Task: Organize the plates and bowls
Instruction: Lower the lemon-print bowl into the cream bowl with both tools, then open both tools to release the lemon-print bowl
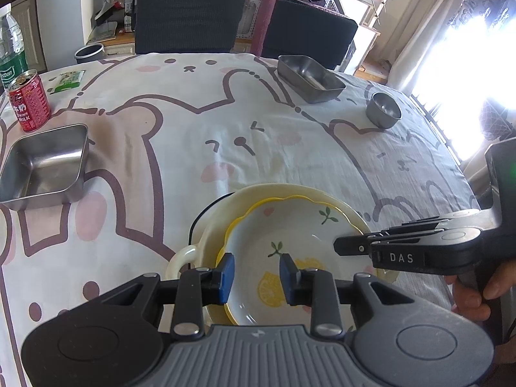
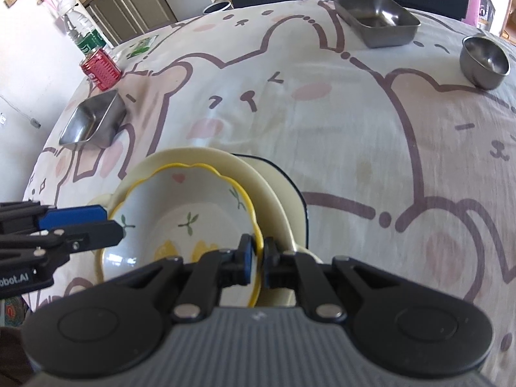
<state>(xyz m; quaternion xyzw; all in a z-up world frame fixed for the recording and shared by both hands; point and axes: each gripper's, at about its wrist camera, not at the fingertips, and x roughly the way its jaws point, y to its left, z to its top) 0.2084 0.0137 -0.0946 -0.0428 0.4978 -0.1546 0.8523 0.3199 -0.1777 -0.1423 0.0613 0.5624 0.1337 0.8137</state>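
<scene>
Right wrist view shows my right gripper [image 2: 259,259] pinching the scalloped yellow rim of the lemon bowl [image 2: 180,219], one blue pad inside the rim and the other outside. That bowl sits mouth-up in a cream dish [image 2: 274,200] with small handles, and the dish seems to rest on a dark-rimmed plate [image 2: 298,200], though I see only an edge of it. The stack lies at the near side of the table [image 2: 322,122].

From the left wrist view, my left gripper [image 1: 256,275] hangs over the bowl's near side with its jaws spread, apart from the rim as far as I can tell.

Beyond the stack the cloth is bare through the middle. A square steel tray [image 1: 45,167] sits well left, with a red can [image 1: 29,100] just behind it. A long steel tray [image 1: 309,79] lies near the far edge, its length angled toward the far left, and a round steel bowl [image 1: 383,109] stands near the right edge.
</scene>
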